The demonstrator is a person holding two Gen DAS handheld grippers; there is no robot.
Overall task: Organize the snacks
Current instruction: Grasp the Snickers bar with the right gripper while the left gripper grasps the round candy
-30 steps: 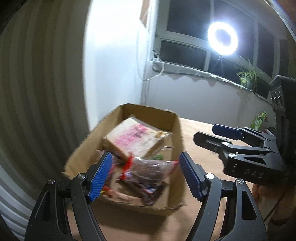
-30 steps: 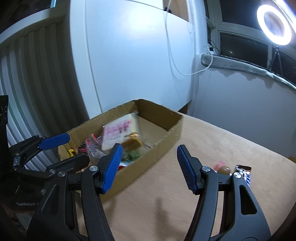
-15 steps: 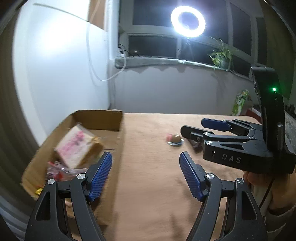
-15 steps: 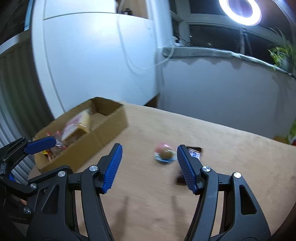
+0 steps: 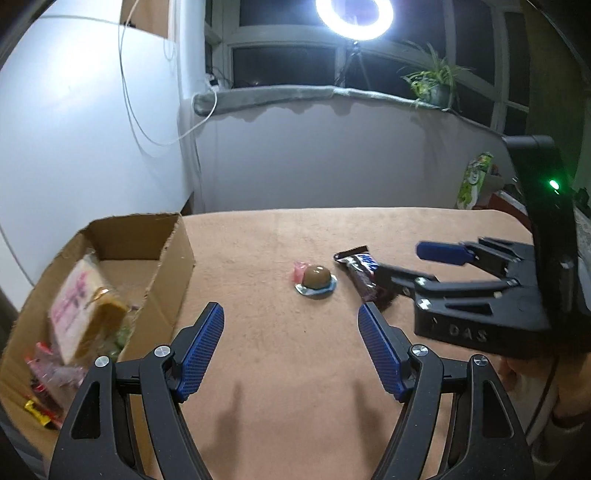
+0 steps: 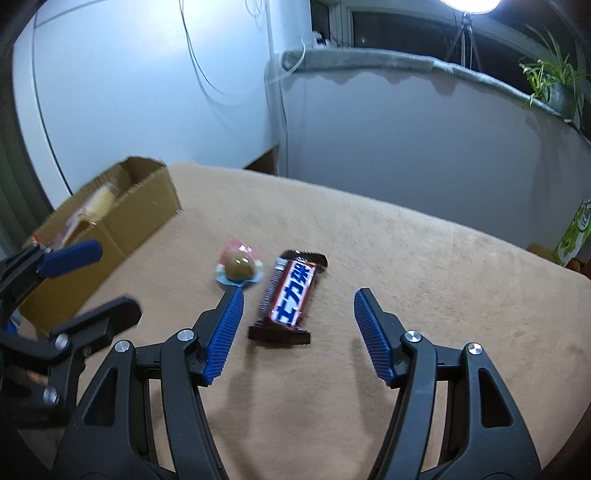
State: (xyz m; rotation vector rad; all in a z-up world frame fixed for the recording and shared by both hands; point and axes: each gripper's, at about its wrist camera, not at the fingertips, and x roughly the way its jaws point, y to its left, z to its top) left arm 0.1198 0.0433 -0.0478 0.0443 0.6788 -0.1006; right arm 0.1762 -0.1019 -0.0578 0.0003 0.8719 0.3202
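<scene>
A brown chocolate bar (image 6: 291, 295) with a blue and white label lies on the tan cloth, just ahead of my right gripper (image 6: 298, 332), which hovers open and empty over its near end. Left of the bar sits a small round jelly cup (image 6: 240, 268) with pink wrapping. In the left wrist view the jelly cup (image 5: 316, 278) lies ahead of my open, empty left gripper (image 5: 290, 345), and the bar (image 5: 361, 275) is partly covered by the right gripper (image 5: 406, 264). The cardboard box (image 5: 173, 254) at the left holds a wrapped bread pack (image 5: 79, 306) and several snack bags.
The tan cloth table (image 6: 424, 266) stretches to the right. A white wall and a grey window sill with a plant (image 5: 432, 85) stand behind it. A green package (image 5: 474, 181) sits past the far right edge. A ring light (image 5: 354, 16) glares above.
Both grippers swung right from over the box to above the cloth and sank slightly. The jelly cup and chocolate bar came into view ahead of them. Neither jaw gap changed.
</scene>
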